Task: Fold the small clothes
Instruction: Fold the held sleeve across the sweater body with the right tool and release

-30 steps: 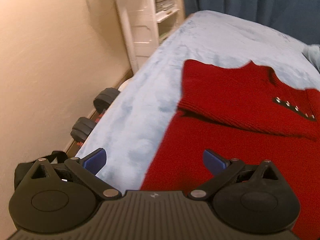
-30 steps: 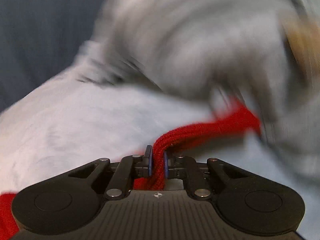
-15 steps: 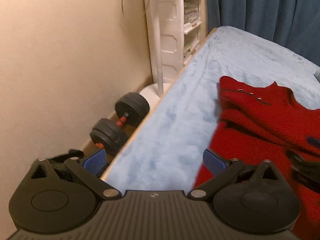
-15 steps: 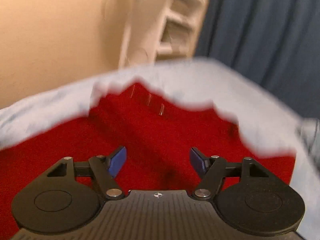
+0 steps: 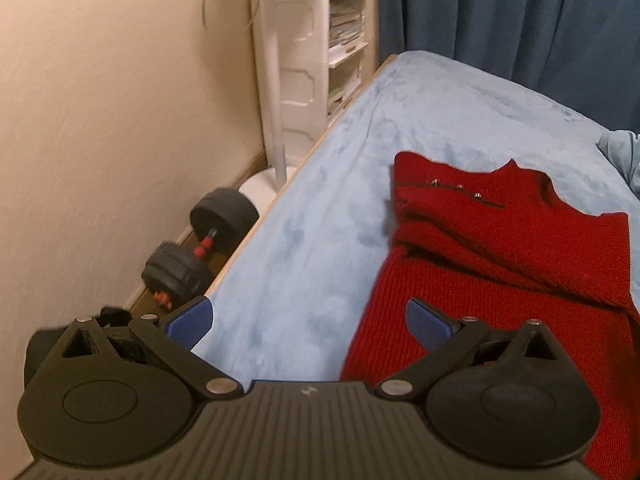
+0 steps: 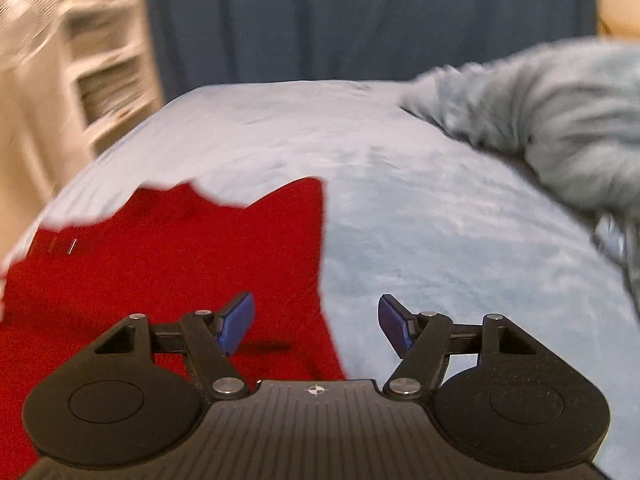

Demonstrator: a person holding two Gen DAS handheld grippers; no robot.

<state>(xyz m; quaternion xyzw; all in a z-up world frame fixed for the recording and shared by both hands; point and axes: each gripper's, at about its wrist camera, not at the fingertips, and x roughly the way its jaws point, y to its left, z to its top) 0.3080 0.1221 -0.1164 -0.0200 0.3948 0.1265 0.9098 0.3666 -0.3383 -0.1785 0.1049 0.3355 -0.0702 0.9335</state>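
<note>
Both claws, left gripper (image 5: 308, 328) and right gripper (image 6: 316, 326), hang gaping and empty over the sweater (image 5: 500, 260), the right having just let go; it lies part-folded mid-bed (image 5: 320, 220), pile (image 6: 560, 128) beyond.

sweater (image 5: 500, 248) on bed (image 5: 320, 220), dumbbell (image 5: 200, 240) on floor left, shelf (image 5: 320, 40) behind

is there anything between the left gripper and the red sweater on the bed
Nothing visible. The left gripper is open, with only bare blue blanket between it and the red sweater. The dumbbell sits on the floor beside the bed, out of the way.
</note>
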